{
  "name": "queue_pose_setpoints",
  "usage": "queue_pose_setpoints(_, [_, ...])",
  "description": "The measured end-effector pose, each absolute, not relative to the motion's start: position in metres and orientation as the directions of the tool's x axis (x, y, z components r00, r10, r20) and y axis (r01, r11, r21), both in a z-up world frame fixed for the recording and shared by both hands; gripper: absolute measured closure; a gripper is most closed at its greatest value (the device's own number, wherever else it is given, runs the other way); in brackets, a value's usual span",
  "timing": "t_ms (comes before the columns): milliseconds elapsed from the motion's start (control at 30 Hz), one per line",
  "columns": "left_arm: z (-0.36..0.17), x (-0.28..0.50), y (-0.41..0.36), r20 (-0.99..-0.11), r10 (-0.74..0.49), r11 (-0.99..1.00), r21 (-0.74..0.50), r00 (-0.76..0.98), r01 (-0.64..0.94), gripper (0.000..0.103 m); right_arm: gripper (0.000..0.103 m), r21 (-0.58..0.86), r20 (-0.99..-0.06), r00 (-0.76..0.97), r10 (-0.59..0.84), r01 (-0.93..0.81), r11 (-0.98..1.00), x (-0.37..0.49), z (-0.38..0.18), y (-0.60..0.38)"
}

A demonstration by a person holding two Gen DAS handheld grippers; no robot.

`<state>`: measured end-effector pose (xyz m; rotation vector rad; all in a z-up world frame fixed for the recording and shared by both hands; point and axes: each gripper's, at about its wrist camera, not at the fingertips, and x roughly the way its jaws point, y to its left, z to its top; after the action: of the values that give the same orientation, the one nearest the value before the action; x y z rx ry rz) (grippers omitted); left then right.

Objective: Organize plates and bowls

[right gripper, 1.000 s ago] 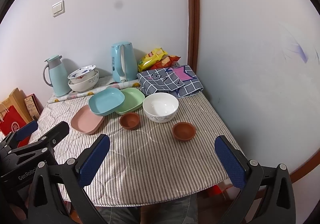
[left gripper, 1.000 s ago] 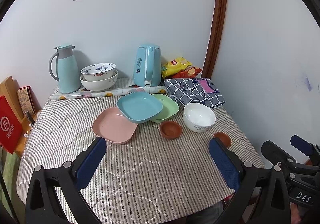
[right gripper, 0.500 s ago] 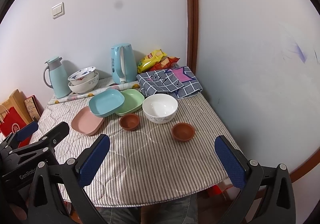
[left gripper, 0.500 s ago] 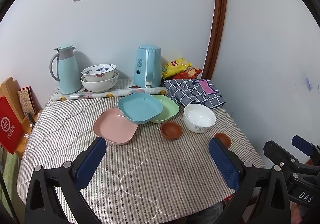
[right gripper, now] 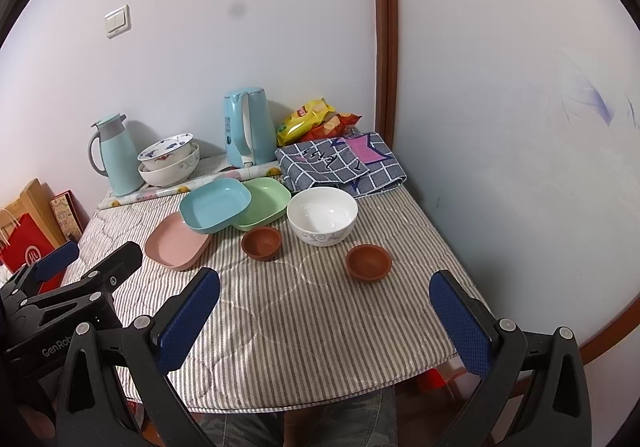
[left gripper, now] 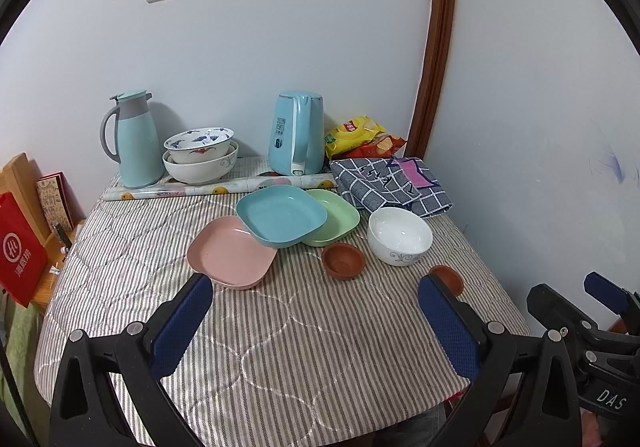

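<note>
In the left wrist view, the left gripper (left gripper: 316, 319) gapes empty short of loosely overlapped plates (left gripper: 280, 221), nothing yet sorted; in the right wrist view, the right gripper (right gripper: 326, 311) gapes empty before scattered bowls (right gripper: 322, 215), all work remaining.

Pink plate (left gripper: 231, 255), blue plate (left gripper: 281, 215), green plate (left gripper: 338, 217); grey-striped tablecloth (left gripper: 280, 335)
</note>
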<state>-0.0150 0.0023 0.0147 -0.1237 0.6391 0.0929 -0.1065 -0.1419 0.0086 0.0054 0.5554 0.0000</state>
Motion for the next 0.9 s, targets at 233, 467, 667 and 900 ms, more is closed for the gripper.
queue_pose_setpoints(233, [0.014,-0.010,0.005,-0.598,0.058,0.987,-0.087,0.799,-0.137,0.000,0.000,-0.005,-0.548,0.837,0.004,-0.008,1.000,-0.102,0.009,-0.140])
queue_pose_setpoints(467, [0.012,0.005,0.007,-0.605,0.067,0.987,-0.077,0.794,-0.142,0.000,0.000,-0.001,-0.543,0.839,0.013,-0.016,1.000,-0.092,0.011,-0.136])
queue_pose_setpoints(667, [0.007,0.023,0.012,-0.618,0.060,0.986,-0.085,0.784,-0.143,0.000,0.000,0.028,-0.566,0.824,0.034,-0.022,0.999,-0.075,0.011,-0.135])
queue_pose_setpoints(900, [0.001,0.049,0.013,-0.638,0.038,0.988,-0.093,0.769,-0.126,0.000,0.000,0.032,-0.565,0.825,0.031,-0.016,0.999,-0.053,0.008,-0.133])
